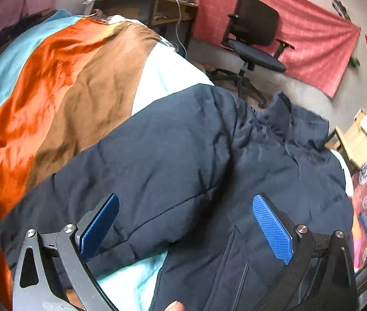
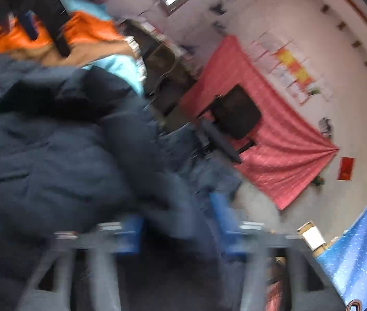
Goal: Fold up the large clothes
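A large navy padded jacket (image 1: pixel 183 155) lies spread on a bed with a cover striped in light blue, orange and brown (image 1: pixel 53 90); its collar points toward the far right. My left gripper (image 1: pixel 186 220) hovers just over the jacket's body with both blue pads (image 1: pixel 272 228) wide apart and nothing pinched. The right wrist view is heavily blurred. There my right gripper (image 2: pixel 177 215) stands open at the jacket's (image 2: pixel 53 155) edge, with a fold of navy fabric lying loose between its blue fingers (image 2: pixel 219 212).
Beyond the bed stands a black office chair (image 1: pixel 253 33) against a pink cloth on the wall (image 1: pixel 313 39). A cluttered desk (image 1: pixel 144 5) is at the bed's far end. Cardboard boxes (image 1: pixel 359 134) sit on the floor at the right. A fingertip (image 1: pixel 174 305) shows at the bottom edge.
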The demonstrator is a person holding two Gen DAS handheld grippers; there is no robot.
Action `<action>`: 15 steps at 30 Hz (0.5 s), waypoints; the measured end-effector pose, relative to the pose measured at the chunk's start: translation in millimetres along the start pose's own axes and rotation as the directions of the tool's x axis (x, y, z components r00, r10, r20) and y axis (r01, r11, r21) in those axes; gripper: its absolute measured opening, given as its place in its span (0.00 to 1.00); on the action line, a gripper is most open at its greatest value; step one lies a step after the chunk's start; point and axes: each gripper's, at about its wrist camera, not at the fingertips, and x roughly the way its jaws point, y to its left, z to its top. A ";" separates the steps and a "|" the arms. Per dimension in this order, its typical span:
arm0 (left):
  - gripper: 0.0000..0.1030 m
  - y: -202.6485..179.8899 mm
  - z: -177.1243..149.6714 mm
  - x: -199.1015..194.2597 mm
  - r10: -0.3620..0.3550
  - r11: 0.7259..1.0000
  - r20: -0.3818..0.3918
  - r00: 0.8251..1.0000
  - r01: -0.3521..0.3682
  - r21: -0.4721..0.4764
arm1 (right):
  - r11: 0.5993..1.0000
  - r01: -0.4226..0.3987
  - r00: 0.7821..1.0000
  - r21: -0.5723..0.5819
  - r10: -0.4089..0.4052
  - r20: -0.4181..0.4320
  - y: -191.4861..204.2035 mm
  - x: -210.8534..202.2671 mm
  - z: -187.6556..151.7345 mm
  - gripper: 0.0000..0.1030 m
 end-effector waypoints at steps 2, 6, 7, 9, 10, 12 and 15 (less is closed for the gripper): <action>0.98 1.4 1.3 -1.7 -0.022 1.000 0.009 1.000 0.022 -0.009 | 0.997 -0.083 0.996 0.003 0.083 -0.014 -2.3 -2.1 -8.9 0.88; 0.98 -13.4 -6.0 2.7 -0.129 0.992 0.004 0.992 0.129 0.007 | 0.971 -0.221 0.974 0.086 0.224 -0.021 -24.5 -15.2 -32.9 0.88; 0.98 -20.2 -10.1 4.2 -0.147 0.989 -0.002 0.989 0.147 0.022 | 0.967 -0.222 0.975 0.124 0.223 0.006 -39.7 -21.6 -43.2 0.88; 0.98 -37.3 -19.9 9.8 -0.168 0.982 -0.023 0.986 0.169 0.079 | 0.969 -0.168 0.986 0.184 0.166 0.023 -63.2 -30.6 -61.9 0.88; 0.98 -46.8 -25.2 12.5 -0.166 0.979 -0.032 0.986 0.169 0.112 | 0.970 -0.125 0.992 0.211 0.127 0.003 -75.3 -29.0 -68.7 0.88; 0.98 -68.5 -38.0 18.0 -0.148 0.969 -0.047 0.988 0.155 0.192 | 0.961 -0.036 0.996 0.274 0.058 -0.071 -100.2 -16.1 -87.0 0.88; 0.98 -92.3 -52.2 24.9 -0.110 0.958 -0.062 0.992 0.122 0.261 | 0.898 -0.019 0.980 0.441 0.105 -0.172 -144.2 12.0 -115.1 0.88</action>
